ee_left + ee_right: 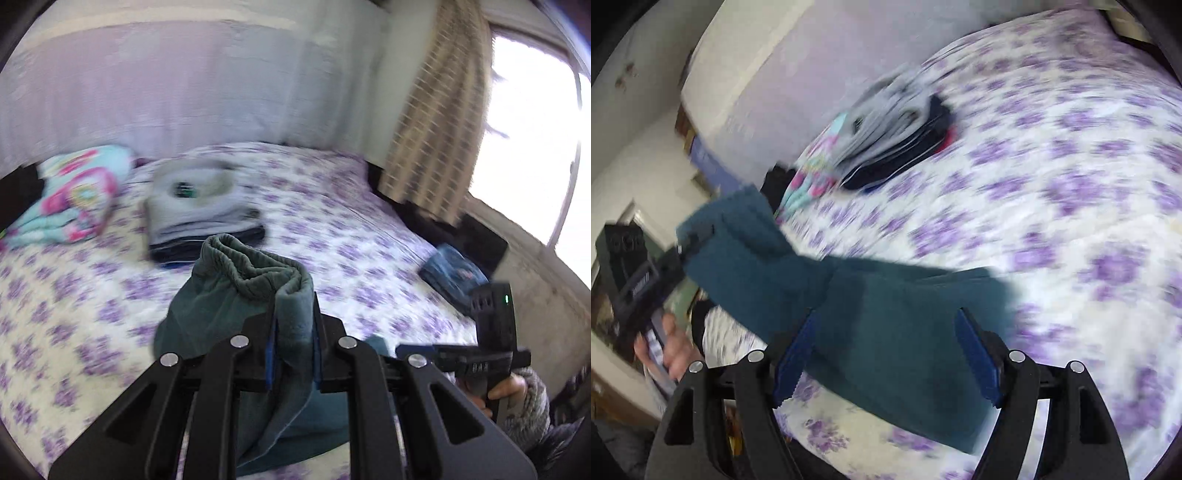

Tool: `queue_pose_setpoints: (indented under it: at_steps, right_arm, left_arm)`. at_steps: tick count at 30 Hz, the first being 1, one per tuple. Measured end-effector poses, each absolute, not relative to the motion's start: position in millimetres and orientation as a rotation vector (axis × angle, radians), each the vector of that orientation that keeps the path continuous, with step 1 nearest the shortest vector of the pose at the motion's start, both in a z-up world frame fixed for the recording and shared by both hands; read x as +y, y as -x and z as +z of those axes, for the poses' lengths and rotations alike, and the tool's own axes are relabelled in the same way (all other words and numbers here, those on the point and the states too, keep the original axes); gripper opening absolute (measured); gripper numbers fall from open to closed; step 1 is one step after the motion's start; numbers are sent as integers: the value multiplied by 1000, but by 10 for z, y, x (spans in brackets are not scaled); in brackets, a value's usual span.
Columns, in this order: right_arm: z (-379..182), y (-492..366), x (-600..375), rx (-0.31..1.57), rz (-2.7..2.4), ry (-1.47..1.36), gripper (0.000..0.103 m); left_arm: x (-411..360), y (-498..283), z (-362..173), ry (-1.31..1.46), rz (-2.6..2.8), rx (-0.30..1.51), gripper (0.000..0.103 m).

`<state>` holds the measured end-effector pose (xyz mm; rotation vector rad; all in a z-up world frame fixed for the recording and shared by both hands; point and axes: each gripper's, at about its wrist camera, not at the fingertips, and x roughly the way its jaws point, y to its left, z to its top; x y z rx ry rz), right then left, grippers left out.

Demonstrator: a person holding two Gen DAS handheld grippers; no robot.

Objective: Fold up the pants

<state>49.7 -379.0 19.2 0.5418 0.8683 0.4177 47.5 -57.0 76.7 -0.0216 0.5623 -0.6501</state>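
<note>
One hand-held gripper (293, 332) clamps teal pants (255, 273); other (886, 354) wide.

No legible text, label, brand, number or sign appears in either view. The black handheld gripper body (476, 360) in the left wrist view carries small pale characters on its side, too blurred to read. The same kind of marking on the black gripper body (641, 284) in the right wrist view is equally unreadable.
</note>
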Motion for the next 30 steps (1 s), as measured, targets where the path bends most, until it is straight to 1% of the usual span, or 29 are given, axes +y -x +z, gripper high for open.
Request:
queue_pose_setpoints:
  at_steps: [4,6,9,11,12,13,14,15,16,21,22,23,26,30]
  right_arm:
    - [73,-236,-4336,848,264,-625,77]
    - [-11,-104,-4563,846,214,-670,77]
    - [-98,15,-4721,853,182,-692,77]
    - [-138,50,-4771,856,186,-701,77]
    - [-149,47,-4769,856,189,-702,77]
    - [-154,37,-4756,855,195,-705,77]
    - [-157,5,-4736,852,207,-708,77]
    - [-150,-34,-4713,848,226,-710,77]
    - [-119,-73,-4692,840,246,-715,77]
    - [128,-246,-4478,804,412,-760,77]
    - [188,-309,-4398,804,455,-760,77]
    - [244,-388,-4298,805,500,-761,77]
    - [323,-578,-4029,823,585,-777,77]
    - [221,-853,-3630,887,634,-803,77]
  left_arm:
    - [-1566,-282,377,-129,-825,622,13]
    - [-1982,-189,30,-220,-871,672,13]
    - [-2308,-113,-436,-308,-875,732,14]
    - [-2375,-48,-562,-337,-867,748,17]
    - [-2389,-3,-572,-344,-874,745,31]
    - [-2403,50,-562,-351,-897,738,39]
    - [-2400,119,-533,-362,-926,723,57]
    - [-2385,182,-493,-373,-934,695,69]
    - [-2372,216,-450,-377,-928,669,72]
    - [-1997,203,-173,-294,-920,586,75]
    - [-1887,155,-128,-273,-905,597,77]
    - [-1723,59,-84,-226,-873,610,82]
    - [-1366,-164,-86,-152,-772,645,82]
    - [-987,-410,-236,-76,-663,727,82]
